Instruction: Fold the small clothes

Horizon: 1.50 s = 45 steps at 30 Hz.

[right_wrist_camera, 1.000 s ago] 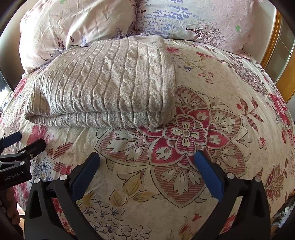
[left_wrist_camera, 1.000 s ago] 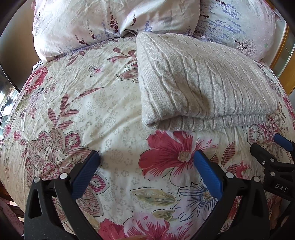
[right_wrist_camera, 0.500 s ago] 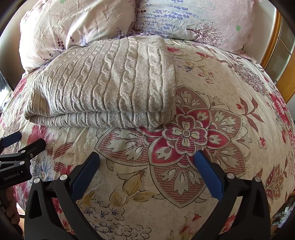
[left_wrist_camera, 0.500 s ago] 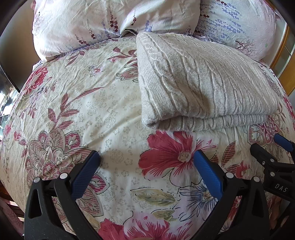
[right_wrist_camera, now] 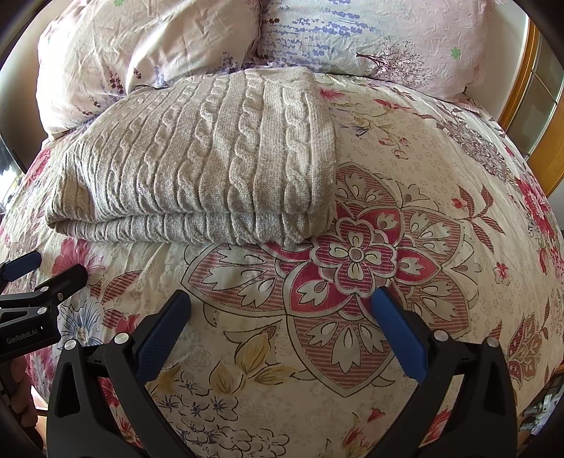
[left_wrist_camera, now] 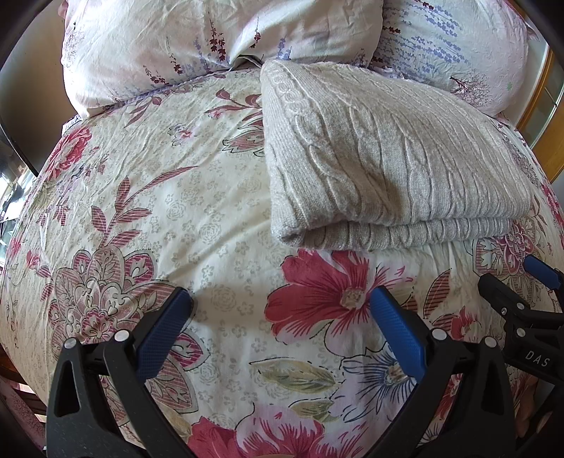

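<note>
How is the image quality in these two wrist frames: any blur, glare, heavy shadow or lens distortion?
Left wrist view: sharp, strong barrel distortion bulging the floral duvet, dark corner vignetting, soft daylight, faint shadow by the left gripper. Right wrist view: equally sharp and bulged; the folded grey sweater shows sheen on its cables, no blown glare; right gripper crisp.

Sunlit floral bedspread (right_wrist_camera: 405,148), two pillows (right_wrist_camera: 370,31), wooden frame (right_wrist_camera: 528,116).

No visible change across frames: left gripper (left_wrist_camera: 280,304) and right gripper (right_wrist_camera: 280,304) hover with jaws wide apart as before, folded grey sweater (right_wrist_camera: 197,169) lies unmoved on bed
</note>
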Tool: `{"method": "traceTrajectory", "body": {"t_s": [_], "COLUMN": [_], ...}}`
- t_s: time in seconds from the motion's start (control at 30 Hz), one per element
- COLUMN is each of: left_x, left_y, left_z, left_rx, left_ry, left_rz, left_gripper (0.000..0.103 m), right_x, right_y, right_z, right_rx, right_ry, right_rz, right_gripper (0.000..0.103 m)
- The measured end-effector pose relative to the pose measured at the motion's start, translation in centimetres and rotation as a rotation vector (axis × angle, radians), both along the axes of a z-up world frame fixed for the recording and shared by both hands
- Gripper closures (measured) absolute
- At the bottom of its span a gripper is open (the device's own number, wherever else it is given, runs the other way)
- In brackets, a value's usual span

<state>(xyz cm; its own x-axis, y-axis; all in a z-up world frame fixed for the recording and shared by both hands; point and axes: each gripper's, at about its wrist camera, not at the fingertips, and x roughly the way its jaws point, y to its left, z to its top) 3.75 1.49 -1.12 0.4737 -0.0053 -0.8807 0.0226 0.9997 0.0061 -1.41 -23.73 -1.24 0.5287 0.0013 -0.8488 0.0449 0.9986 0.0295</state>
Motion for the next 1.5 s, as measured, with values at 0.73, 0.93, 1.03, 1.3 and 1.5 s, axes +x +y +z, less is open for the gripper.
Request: {"method": "traceTrajectory", "body": {"t_s": [0.73, 0.93, 1.03, 1.3, 1.5], "left_x": [0.04, 0.12, 0.14, 0.14, 0.22], "left_y": [0.04, 0.01, -0.03, -0.01, 0.00], "left_z": [-0.08, -0.15, -0.16, -0.15, -0.12], "left_rx": [0.000, 0.000, 0.000, 0.000, 0.000], "left_ry": [0.004, 0.010, 0.012, 0.012, 0.012], "left_rz": [-0.002, -0.004, -0.004, -0.005, -0.005], "left_gripper": [0.002, 0.002, 0.002, 0.002, 0.002], "right_x": [-0.04, -0.02, -0.03, 0.02, 0.02], "right_y": [0.01, 0.01, 0.01, 0.00, 0.00], "right_z": [-0.01, -0.01, 0.00, -0.01, 0.00], "right_rx": [0.000, 0.000, 0.000, 0.000, 0.000], "right_ry": [0.001, 0.001, 0.000, 0.001, 0.001], "right_rz": [0.003, 0.003, 0.003, 0.005, 0.004], "right_gripper": [0.001, 0.001, 0.001, 0.001, 0.001]}}
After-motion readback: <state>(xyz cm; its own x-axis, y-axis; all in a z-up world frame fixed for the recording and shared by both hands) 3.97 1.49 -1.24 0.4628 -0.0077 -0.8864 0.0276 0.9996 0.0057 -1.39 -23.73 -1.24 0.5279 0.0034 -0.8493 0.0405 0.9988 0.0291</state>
